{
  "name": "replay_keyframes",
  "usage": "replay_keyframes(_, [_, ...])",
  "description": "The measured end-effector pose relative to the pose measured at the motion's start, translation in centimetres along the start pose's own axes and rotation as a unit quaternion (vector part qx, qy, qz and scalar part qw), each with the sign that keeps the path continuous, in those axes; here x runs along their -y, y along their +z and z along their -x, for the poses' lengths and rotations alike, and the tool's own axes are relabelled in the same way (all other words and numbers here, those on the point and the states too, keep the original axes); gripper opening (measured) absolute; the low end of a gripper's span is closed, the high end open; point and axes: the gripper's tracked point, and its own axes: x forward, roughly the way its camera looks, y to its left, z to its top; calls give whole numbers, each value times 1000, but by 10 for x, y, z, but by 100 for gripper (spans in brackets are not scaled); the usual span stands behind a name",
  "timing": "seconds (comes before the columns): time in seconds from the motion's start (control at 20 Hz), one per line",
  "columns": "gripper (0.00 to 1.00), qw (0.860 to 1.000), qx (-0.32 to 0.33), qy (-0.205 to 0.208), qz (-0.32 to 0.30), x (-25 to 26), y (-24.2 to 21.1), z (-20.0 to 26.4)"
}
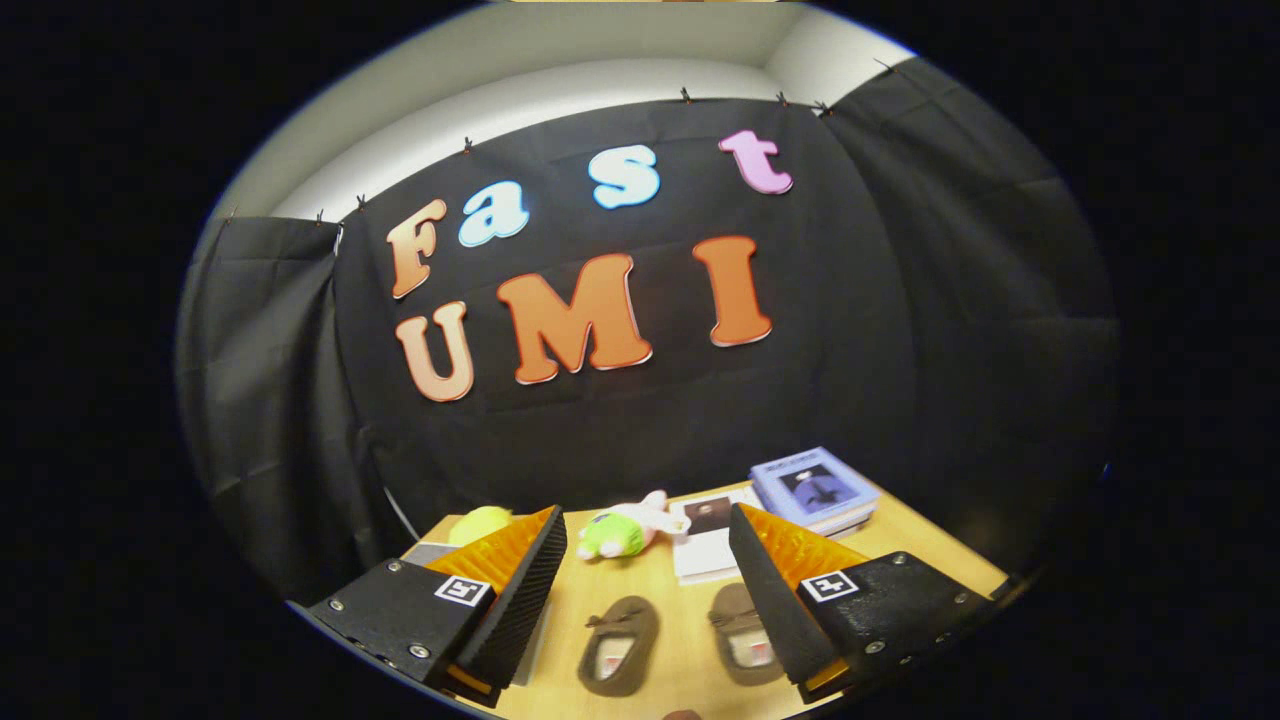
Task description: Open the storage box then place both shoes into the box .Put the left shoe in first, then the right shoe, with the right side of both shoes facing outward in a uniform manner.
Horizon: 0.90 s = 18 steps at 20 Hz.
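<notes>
Two small brown slip-on shoes lie side by side on the wooden table (660,590), toes pointing away from me. One shoe (618,645) sits between my fingers, nearer the left one. The other shoe (745,645) lies right against the inner face of my right finger (770,590), partly hidden by it. My gripper (648,545) hangs above the table with its orange and black fingers wide apart and nothing held. A pale flat corner beside the left finger (520,585) may belong to the storage box, mostly hidden.
Beyond the shoes lie a green and pink plush toy (625,530), a white booklet (705,545) and a stack of blue books (815,490) at the far right. A yellow ball (480,522) peeks over the left finger. The table ends at the cloth wall.
</notes>
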Motion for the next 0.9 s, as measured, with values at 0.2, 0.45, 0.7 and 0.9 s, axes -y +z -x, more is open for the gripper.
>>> replay_keyframes(0.2, [98,991,-58,93,-78,-46,-69,-41])
replay_keyframes(0.45, [98,971,-127,145,-143,-81,-132,-79])
replay_keyframes(0.7, [99,954,-179,185,-154,-123,-168,-97])
replay_keyframes(0.9, [99,942,-213,200,-164,-140,-193,-102])
